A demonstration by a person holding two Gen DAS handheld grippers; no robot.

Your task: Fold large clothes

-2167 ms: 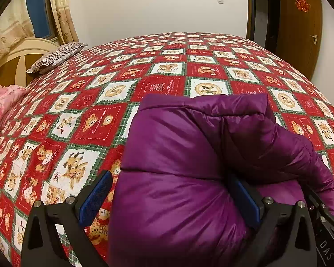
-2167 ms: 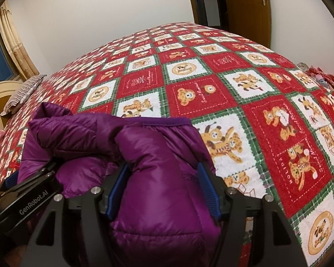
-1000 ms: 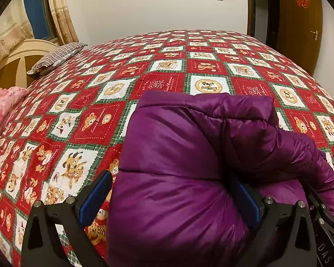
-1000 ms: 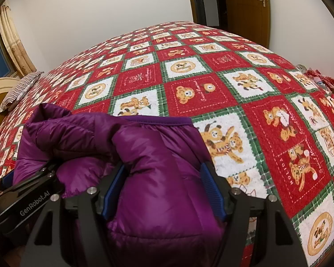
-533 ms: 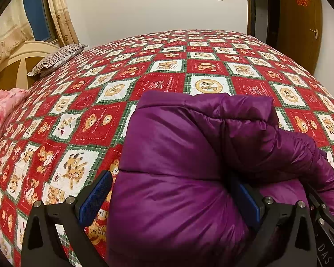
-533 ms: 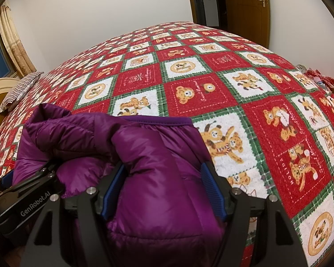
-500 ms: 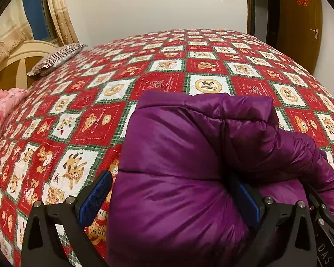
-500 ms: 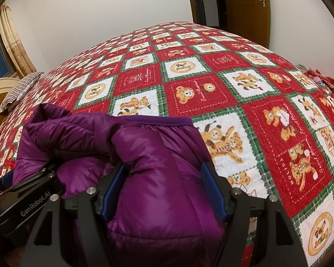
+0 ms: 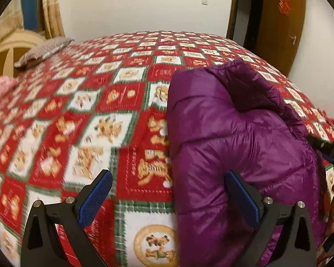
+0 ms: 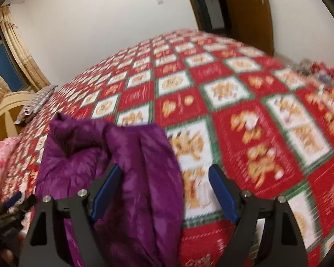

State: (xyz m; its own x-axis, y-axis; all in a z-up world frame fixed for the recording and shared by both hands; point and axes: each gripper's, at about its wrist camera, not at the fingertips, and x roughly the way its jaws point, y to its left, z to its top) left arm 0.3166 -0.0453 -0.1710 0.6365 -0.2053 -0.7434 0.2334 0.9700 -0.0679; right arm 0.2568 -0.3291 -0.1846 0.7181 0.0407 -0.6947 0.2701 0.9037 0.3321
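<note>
A purple puffer jacket [image 9: 229,138] lies folded into a thick bundle on the bed [image 9: 82,102], which is covered with a red, white and green quilt with bear pictures. The bundle is near the bed edge closest to the cameras, with open quilt on both of its sides.

The left gripper [image 9: 169,194] is wide open and holds nothing. Its 2 fingers have blue pads. The left one is over bare quilt, apart from the jacket. The right one is against the puffy fabric, and I cannot tell if it presses into it or only stands in front of it.

The right gripper [image 10: 164,191] is also wide open, with nothing clamped. Part of the jacket [image 10: 131,160] is between its fingers, closer to the left blue pad, and the right pad is over the quilt [image 10: 267,133]. This view is blurred, so fine contact cannot be judged.

At the far left corner of the bed there is a striped pillow [image 9: 42,51] beside a cream headboard [image 9: 9,51]. Pink bedding [image 10: 0,160] lies at the left edge. A brown wooden door [image 9: 278,24] stands behind the far right corner.
</note>
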